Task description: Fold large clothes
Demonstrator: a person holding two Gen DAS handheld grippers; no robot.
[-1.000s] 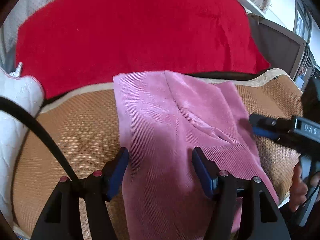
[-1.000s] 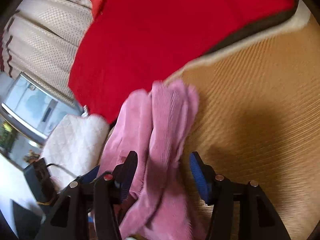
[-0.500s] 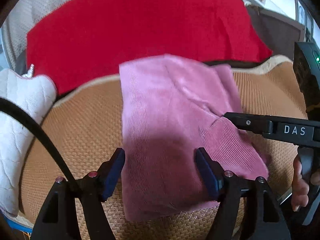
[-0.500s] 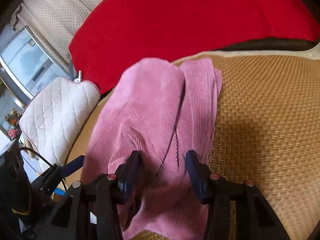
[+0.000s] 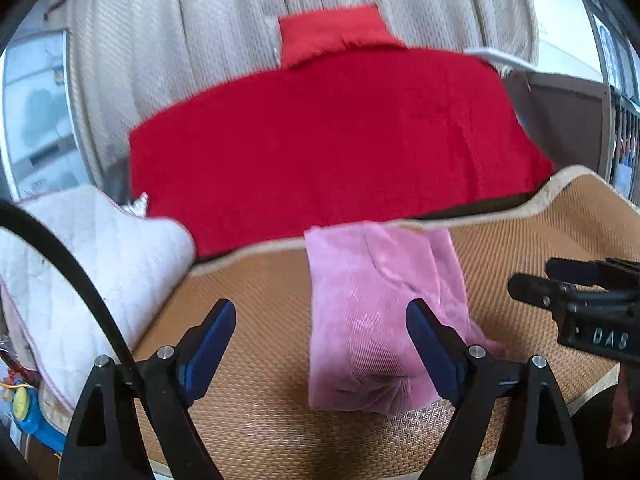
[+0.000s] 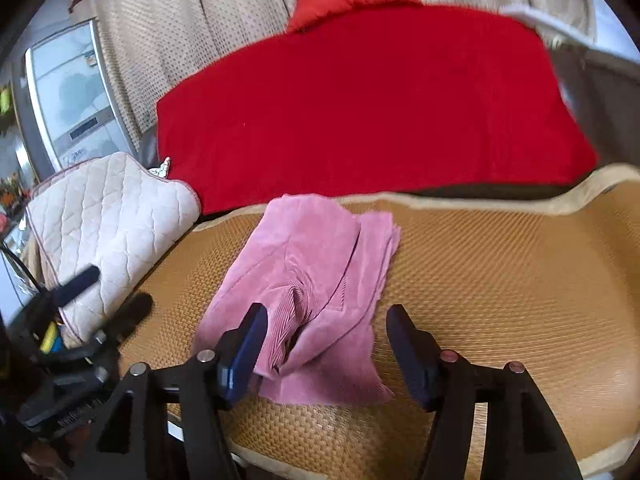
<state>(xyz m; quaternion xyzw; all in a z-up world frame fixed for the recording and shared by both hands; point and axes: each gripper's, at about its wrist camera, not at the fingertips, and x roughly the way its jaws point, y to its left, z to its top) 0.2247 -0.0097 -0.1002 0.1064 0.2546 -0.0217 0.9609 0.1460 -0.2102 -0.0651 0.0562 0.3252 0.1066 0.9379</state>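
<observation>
A folded pink corduroy garment (image 5: 376, 312) (image 6: 316, 280) lies on the woven tan mat (image 5: 256, 304) (image 6: 500, 280). My left gripper (image 5: 320, 332) hovers above the garment's near left edge, its jaws opening, nothing between its blue pads. My right gripper (image 6: 324, 340) hangs over the near end of the garment, its jaws also opening, the cloth lying loose below them and not pinched. The right gripper's body (image 5: 580, 304) shows at the right edge of the left wrist view. The left gripper's body (image 6: 72, 320) shows at the left of the right wrist view.
A red blanket (image 5: 332, 136) (image 6: 368, 108) covers the sofa back behind the mat. A white quilted cushion (image 5: 92, 272) (image 6: 108, 220) sits at the left. Beige curtains (image 5: 180, 40) hang behind, with a dark cabinet (image 5: 560, 120) at the right. A black cable (image 5: 72, 276) crosses the left.
Both grippers have pulled back and risen away from the pink garment, which now lies flat and folded on the mat. The right gripper let go of the cloth; both jaws have widened.
</observation>
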